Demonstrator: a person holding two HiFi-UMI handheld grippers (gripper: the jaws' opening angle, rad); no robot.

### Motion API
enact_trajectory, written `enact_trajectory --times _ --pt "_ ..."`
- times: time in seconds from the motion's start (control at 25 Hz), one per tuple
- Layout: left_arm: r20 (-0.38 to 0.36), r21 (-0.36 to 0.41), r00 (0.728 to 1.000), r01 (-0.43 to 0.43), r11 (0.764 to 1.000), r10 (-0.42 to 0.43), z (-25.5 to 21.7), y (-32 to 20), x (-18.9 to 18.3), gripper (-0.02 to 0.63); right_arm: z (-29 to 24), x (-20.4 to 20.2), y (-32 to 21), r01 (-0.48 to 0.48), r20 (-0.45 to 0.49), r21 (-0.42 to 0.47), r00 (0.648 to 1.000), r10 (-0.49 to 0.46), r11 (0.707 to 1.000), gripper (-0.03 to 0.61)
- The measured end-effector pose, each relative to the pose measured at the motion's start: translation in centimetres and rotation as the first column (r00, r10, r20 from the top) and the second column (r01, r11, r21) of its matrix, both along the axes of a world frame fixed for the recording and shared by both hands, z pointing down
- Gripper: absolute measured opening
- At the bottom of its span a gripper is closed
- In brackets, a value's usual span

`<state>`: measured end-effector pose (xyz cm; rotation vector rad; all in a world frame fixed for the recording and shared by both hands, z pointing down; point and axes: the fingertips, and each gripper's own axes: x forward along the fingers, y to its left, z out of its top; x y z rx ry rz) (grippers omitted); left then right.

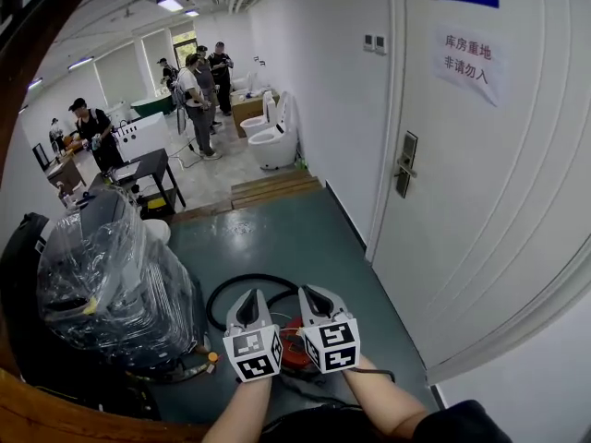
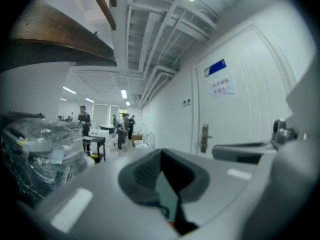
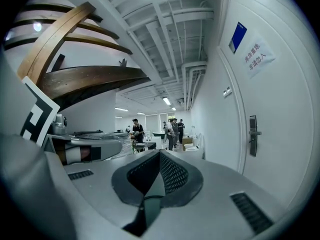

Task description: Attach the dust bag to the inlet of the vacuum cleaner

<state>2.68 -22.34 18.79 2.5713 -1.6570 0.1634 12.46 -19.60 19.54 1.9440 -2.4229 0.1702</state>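
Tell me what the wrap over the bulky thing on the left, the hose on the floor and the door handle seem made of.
The wrap: clear plastic film, glossy; it crinkles, glints, and dark shapes show through.
The hose: likely rubber or flexible plastic, matte black, bent in a loop.
The door handle: probably metal, dull grey sheen; too small to be sure.

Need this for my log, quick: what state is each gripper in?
Left gripper: shut, nothing held.
Right gripper: shut, nothing held.
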Motion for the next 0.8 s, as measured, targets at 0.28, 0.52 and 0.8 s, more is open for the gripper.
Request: enact_trajectory --times 0.28,0.52,0.8 --pt "-0.019 -0.014 1.000 -0.012 1.000 0.011 0.3 0.0 0.3 0.000 -0.1 -1.1 0.0 0.033 -0.002 0.013 0.999 -0.033 0.999 -0.002" --pt "-0.046 -0.021 0.999 -0.030 0.999 0.029 0.5 -0.2 0.2 0.000 0.4 -1.6 0.1 0.057 -0.002 0.007 0.998 -0.057 0.998 -0.002" --pt "-0.052 -0.041 0.998 -0.049 0.998 0.047 0.2 -0.8 1.2 0.000 -0.9 -1.6 -0.2 0.076 -0.017 0.014 0.997 -0.075 0.997 -0.002"
